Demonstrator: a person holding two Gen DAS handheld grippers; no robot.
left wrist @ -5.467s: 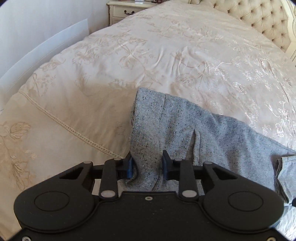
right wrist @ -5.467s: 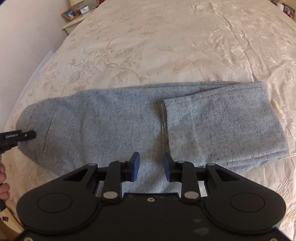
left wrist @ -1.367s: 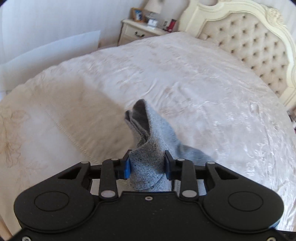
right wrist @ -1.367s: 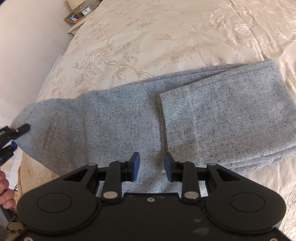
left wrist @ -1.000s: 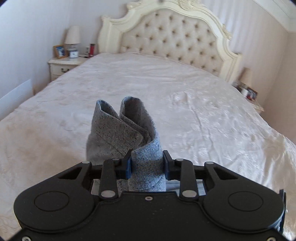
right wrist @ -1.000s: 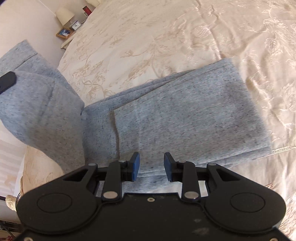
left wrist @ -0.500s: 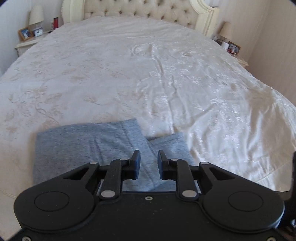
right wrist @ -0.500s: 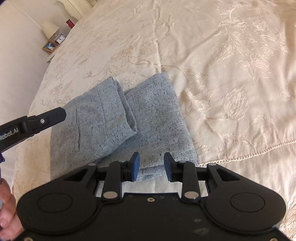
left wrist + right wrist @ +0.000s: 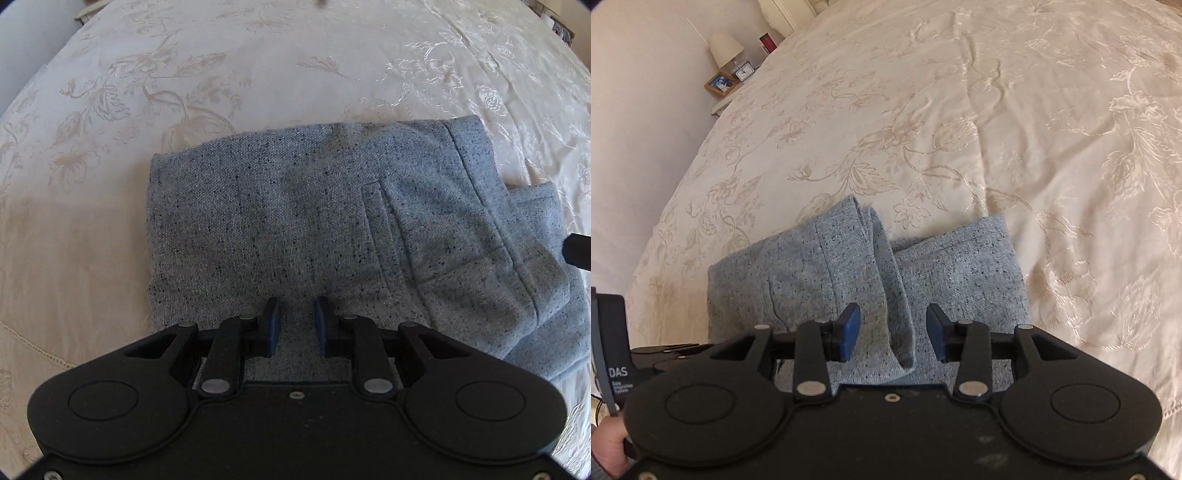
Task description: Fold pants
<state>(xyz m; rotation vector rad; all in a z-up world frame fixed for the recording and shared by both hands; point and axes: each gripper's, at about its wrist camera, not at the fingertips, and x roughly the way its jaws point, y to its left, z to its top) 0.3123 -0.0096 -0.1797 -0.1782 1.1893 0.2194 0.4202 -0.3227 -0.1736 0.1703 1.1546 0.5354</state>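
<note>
Our left gripper (image 9: 295, 325) has its jaws parted by a narrow gap with nothing clamped between them; they sit low over the near edge of the pants (image 9: 280, 221), whose grey speckled cloth shows through the gap and under the blue pads (image 9: 272, 326). Our right gripper (image 9: 893, 334) holds its jaws wider apart, straddling a raised fold of the same pants (image 9: 849, 273) that runs up between them without either pad pressing on it, as far as we can tell. In the left wrist view the pants lie as a folded, roughly rectangular bundle on the bed, with a pocket seam (image 9: 384, 229) right of the jaws and a lower layer poking out past the bundle's right edge. A dark tip of our other gripper enters there at the frame's right border, just beside that lower layer. In the right wrist view the pants show two stacked layers, the upper one rolled over at its right edge. All around the pants spreads the cream bedspread (image 9: 1015, 129) with its embroidered flowers and leaves. Far beyond the pants, at the upper left, a nightstand carries a lamp (image 9: 726, 50), a framed photo (image 9: 719, 84) and a small clock. Part of a hand (image 9: 609, 448) shows at the lower left corner.
</note>
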